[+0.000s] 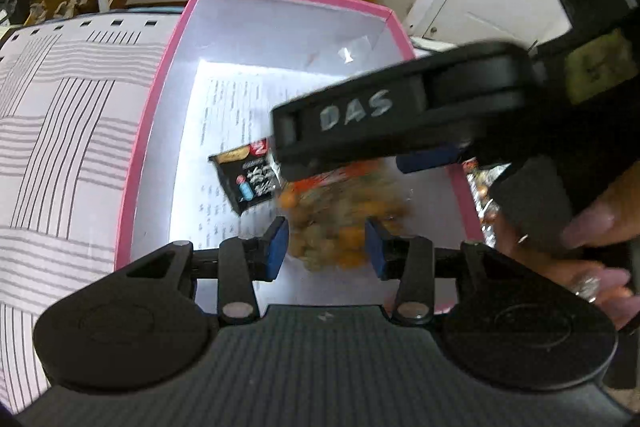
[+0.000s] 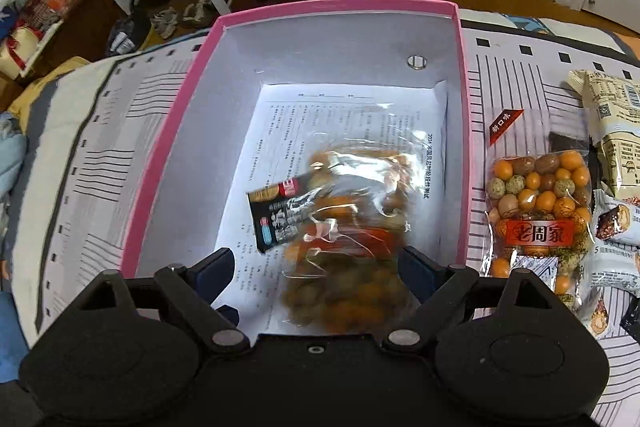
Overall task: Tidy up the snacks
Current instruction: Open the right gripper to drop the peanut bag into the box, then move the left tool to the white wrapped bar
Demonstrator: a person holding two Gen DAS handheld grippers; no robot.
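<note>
Right now a clear bag of mixed coated nuts (image 2: 348, 247) is blurring above the paper-lined floor of the pink-rimmed box (image 2: 464, 75), partly overlapping a small black snack packet (image 2: 276, 215) that is already lying inside. In the right wrist view the right gripper (image 2: 316, 267) is spreading its jaws wide, and the bag is sitting between the pads without either pad visibly pressing it — so it looks released or dropping, not gripped. In the left wrist view the left gripper (image 1: 326, 247) is standing only narrowly open, its blue pads flanking the blurred bag; whether they are pinching it I cannot tell, though a gap seems to show on both sides. A person's hand (image 1: 592, 247) is working the other tool at the right edge.

To do this step well, both grippers should be letting go fully and lifting straight up, so no film snags. A second nut bag (image 2: 538, 215) and the beige packets (image 2: 612, 123) are waiting on the striped cloth (image 2: 100, 147) beside the box — probably next.
</note>
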